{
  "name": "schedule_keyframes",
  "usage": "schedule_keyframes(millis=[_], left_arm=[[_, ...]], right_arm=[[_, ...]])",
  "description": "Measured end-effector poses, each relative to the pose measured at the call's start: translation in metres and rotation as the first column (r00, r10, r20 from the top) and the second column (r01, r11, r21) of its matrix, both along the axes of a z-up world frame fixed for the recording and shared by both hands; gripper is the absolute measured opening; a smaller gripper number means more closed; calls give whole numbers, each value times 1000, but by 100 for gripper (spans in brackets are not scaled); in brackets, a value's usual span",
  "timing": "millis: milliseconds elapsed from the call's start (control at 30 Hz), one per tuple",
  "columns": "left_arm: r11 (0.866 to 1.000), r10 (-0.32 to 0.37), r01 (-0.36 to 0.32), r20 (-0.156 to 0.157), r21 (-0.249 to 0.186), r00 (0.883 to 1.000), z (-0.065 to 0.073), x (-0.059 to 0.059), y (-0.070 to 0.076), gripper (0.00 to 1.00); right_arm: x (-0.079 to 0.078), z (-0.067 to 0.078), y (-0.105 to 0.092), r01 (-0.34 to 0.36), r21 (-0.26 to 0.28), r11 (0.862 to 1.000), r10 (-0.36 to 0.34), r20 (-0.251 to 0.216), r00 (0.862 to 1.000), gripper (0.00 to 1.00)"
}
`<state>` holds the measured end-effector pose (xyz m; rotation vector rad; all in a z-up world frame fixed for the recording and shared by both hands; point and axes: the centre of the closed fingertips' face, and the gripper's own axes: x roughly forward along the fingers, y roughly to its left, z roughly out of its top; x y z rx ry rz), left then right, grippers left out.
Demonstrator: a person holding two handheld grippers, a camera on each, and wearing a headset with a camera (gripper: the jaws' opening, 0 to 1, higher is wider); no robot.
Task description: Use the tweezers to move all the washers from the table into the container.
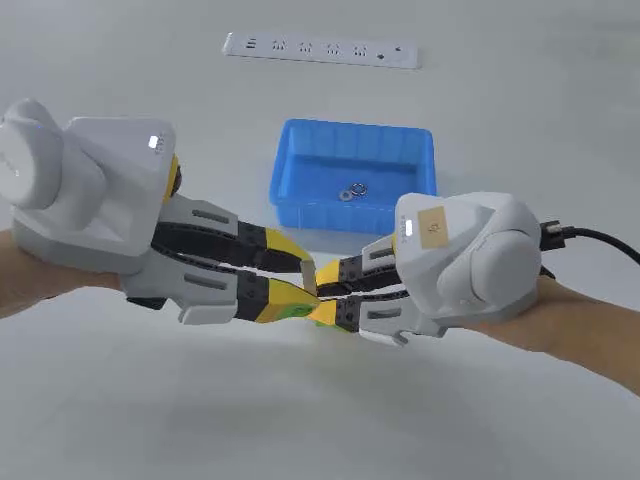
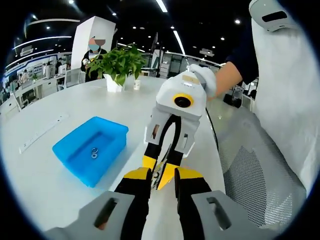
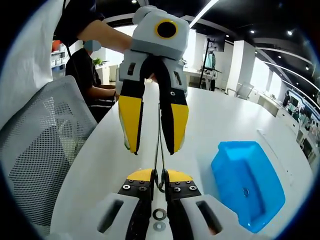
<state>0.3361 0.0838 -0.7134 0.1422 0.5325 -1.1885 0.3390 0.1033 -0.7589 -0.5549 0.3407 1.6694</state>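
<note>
Container (image 1: 300,205) bright blue, one flat colour inside and out; washers (image 1: 352,190) silver-grey; table (image 1: 300,420) plain white, no pattern; left gripper (image 1: 303,287) white shell, black links, yellow jaw ends; right gripper (image 1: 323,293) same white, black and yellow, with tan label (image 1: 432,228) on top; tweezers (image 3: 160,140) thin and dark against light, probably bare steel; cable (image 1: 600,240) black; power strip (image 1: 320,48) white; plant (image 2: 120,62) green leaves, white pot (image 2: 114,84); chair (image 3: 45,150) grey mesh, fine dotted weave; sleeve (image 3: 75,20) dark navy.
</note>
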Motion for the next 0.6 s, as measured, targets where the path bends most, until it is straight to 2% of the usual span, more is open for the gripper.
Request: schedule_keyframes(millis=[33, 67, 167, 267, 333, 433, 600], left_arm=[[999, 38, -39, -55, -11, 998, -1, -2, 4, 24], [998, 50, -52, -60, -20, 997, 1, -1, 7, 26], [997, 74, -75, -55, -26, 996, 5, -2, 13, 32], [995, 101, -102, -48, -22, 994, 9, -2, 19, 41], [992, 125, -125, -32, -16, 992, 11, -1, 22, 47], [987, 163, -163, -25, -15, 986, 15, 2, 27, 65], [975, 218, -219, -24, -33, 976, 22, 4, 34, 84]], right_arm=[[1, 2, -1, 5, 3, 1000, -5, 2, 1000, 9], [3, 4, -3, 11, 2, 1000, -11, 5, 1000, 9], [7, 9, -9, 24, 4, 1000, -24, 9, 1000, 9], [12, 17, -13, 41, 14, 999, -41, 11, 999, 9], [15, 25, -15, 50, 23, 998, -51, 19, 999, 9], [22, 40, -16, 72, 48, 996, -73, 25, 997, 9], [34, 68, -16, 80, 87, 993, -85, 55, 995, 9]])
